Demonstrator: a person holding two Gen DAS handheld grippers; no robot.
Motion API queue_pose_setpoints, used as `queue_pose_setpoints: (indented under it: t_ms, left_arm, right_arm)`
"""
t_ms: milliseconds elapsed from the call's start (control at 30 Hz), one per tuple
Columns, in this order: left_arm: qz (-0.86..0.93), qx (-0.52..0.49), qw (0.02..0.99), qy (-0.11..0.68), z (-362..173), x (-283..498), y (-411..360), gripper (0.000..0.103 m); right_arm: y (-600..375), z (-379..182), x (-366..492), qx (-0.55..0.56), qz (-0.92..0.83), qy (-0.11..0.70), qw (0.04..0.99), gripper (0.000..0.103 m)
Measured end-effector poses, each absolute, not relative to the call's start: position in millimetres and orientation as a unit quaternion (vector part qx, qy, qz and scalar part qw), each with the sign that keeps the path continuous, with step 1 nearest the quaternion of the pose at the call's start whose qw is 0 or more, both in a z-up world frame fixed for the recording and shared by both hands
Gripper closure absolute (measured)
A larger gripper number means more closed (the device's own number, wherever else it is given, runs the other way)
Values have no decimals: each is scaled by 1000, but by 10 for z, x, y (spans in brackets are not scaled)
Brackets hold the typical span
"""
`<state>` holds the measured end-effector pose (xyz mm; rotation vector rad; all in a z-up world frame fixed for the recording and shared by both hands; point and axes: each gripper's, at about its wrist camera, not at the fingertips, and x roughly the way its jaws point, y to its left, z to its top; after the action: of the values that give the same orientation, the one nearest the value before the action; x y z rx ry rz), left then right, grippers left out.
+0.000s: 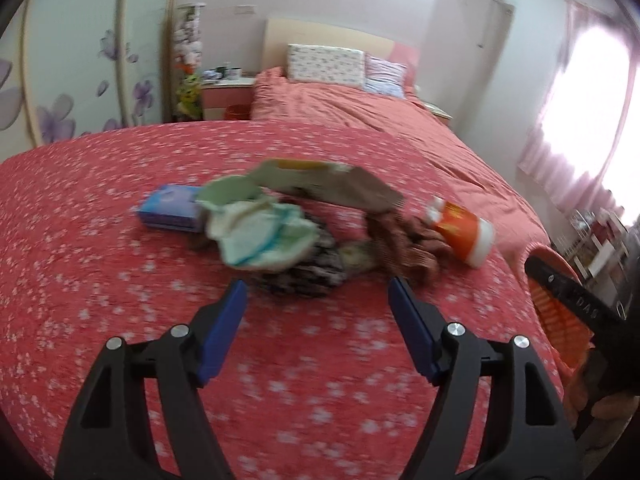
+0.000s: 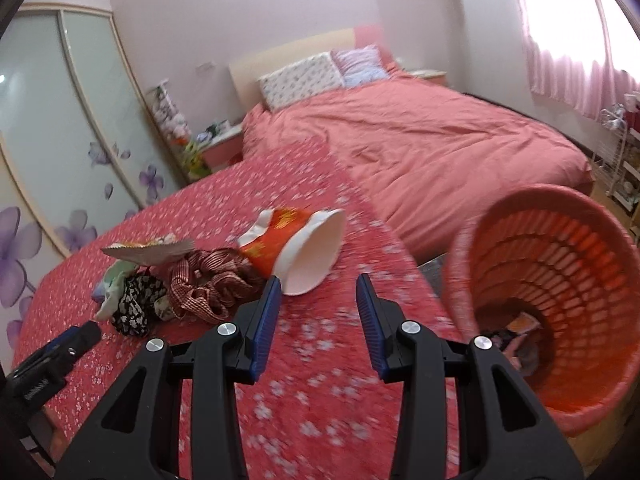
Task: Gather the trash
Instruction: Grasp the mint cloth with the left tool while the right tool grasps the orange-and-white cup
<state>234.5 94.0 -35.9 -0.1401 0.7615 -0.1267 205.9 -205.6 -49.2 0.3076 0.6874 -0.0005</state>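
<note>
A pile of trash lies on a red flowered cloth (image 1: 120, 280): a blue tissue pack (image 1: 168, 208), a pale crumpled diaper-like wad (image 1: 260, 236), a flat cardboard piece (image 1: 320, 184), brown striped fabric (image 1: 404, 244) and an orange-and-white paper cup (image 1: 464, 232) on its side. My left gripper (image 1: 316, 296) is open and empty just short of the pile. My right gripper (image 2: 318, 292) is open and empty, close to the cup (image 2: 296, 252). The orange slatted basket (image 2: 560, 292) stands at the right and holds some scraps.
A bed with a salmon cover (image 2: 420, 140) and pillows (image 2: 304, 76) lies beyond. A wardrobe with purple flowers (image 2: 60, 140) is at the left, a nightstand (image 1: 228, 92) beside it. A pink-curtained window (image 2: 568, 32) and a wire shelf (image 2: 624, 160) are at the right.
</note>
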Motion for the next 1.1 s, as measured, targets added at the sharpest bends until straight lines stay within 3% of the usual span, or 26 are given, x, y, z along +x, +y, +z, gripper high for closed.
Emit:
queue_pose_setpoints:
  t_ms: [333,633,700,900,1100]
  left_arm:
    - [-40,-85,923,374,-423,2480,1204,29]
    - [-42,-84,923,373,-428,2670,1130,29]
    - [-41,-83,921,378,-448,2719,1085,29]
    - [-28,-77,917,391,-545,2848,1034,42]
    - [-28,-79,912,402,-612,2889,1022,70]
  right_arm:
    - [-1897,-682,2503,168,29,378,910,65]
    - [-1734,-729,2515,156,56,382,909,99]
    - [-1727,-706,2452,152,56,378,912,100]
    - [-1791,-668,2282,169,56,370,912,100]
    - [-1799,-638,2222,171,55,370,912,100]
